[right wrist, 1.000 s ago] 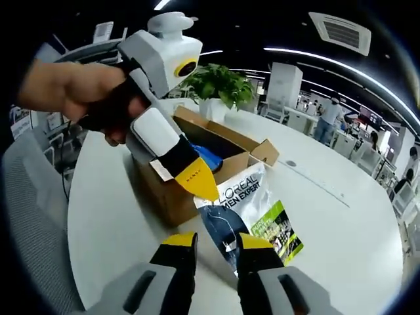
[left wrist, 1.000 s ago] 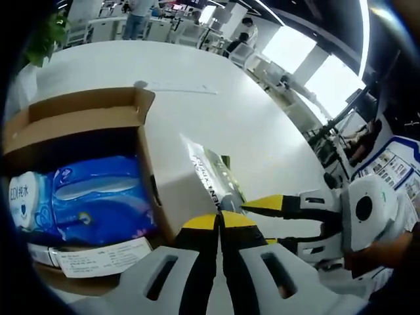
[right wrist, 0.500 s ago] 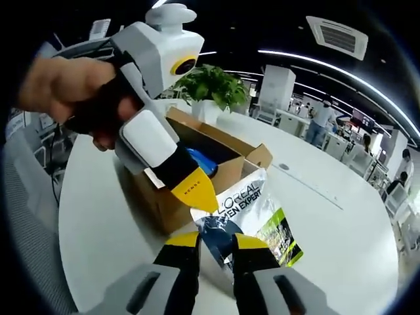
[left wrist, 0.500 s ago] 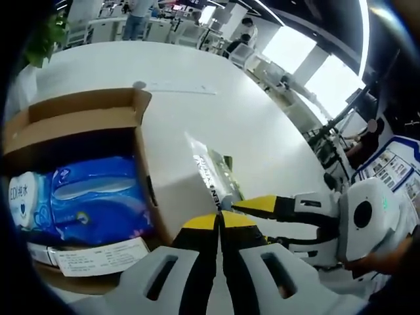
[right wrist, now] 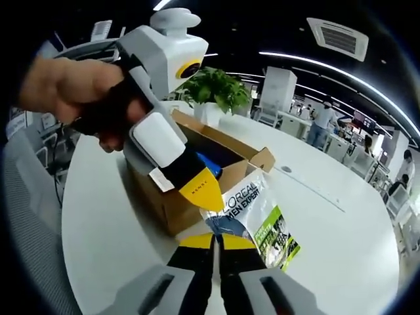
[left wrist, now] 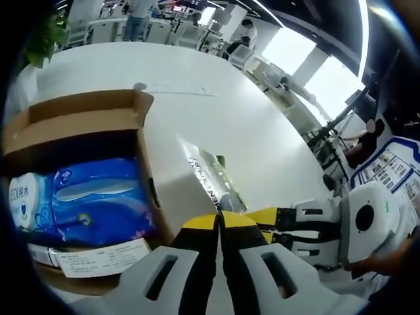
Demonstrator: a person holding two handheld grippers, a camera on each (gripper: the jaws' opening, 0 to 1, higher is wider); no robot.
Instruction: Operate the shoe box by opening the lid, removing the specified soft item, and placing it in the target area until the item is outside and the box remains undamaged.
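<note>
White table [right wrist: 341,249], pouch [right wrist: 252,213] pinched by both hand-held grippers, beside box [right wrist: 174,197]

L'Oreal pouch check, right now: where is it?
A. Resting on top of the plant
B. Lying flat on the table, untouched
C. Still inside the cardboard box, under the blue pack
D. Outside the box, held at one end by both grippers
D: the L'Oreal pouch hangs outside the cardboard box, its near end pinched by the left gripper and right gripper.
</note>
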